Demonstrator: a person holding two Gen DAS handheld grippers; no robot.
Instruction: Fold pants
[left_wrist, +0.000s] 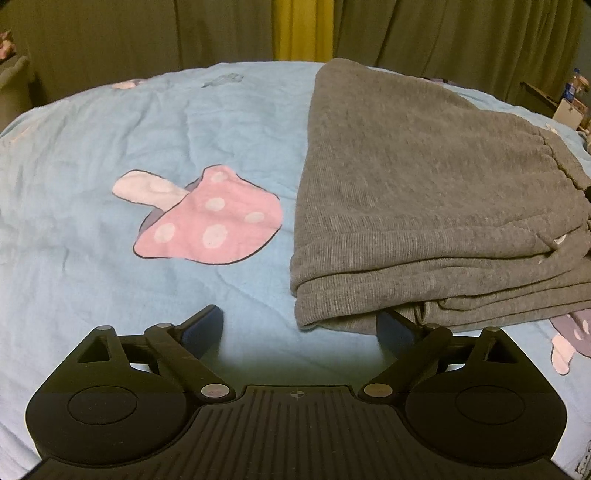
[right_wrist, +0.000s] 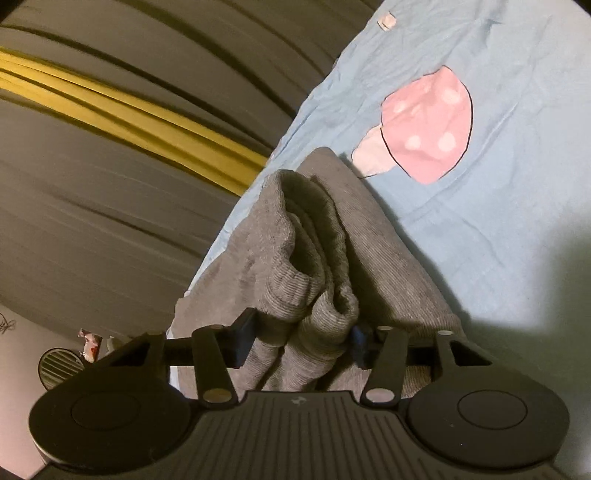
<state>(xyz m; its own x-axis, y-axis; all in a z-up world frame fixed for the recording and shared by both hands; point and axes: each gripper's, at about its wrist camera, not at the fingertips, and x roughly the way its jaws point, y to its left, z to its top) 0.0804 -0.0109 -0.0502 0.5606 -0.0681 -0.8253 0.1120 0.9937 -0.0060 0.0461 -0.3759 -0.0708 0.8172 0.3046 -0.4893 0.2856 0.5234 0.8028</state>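
The grey knit pants (left_wrist: 406, 184) lie folded into a thick stack on the right half of a light blue bed sheet (left_wrist: 92, 155). My left gripper (left_wrist: 300, 315) is open wide at the stack's near left corner. Its left finger rests over bare sheet, and its right fingertip (left_wrist: 391, 325) is tucked under the bottom fold. In the right wrist view the pants (right_wrist: 295, 229) bunch up in several layers, and my right gripper (right_wrist: 301, 341) is shut on that bundle, a pad pressing on each side.
A pink mushroom print (left_wrist: 207, 221) marks the sheet left of the pants. Dark curtains with a yellow strip (left_wrist: 301, 29) hang behind the bed. Bottles and a small box (left_wrist: 572, 96) stand past the bed's right edge. A round vent-like object (right_wrist: 59, 365) sits low on the left.
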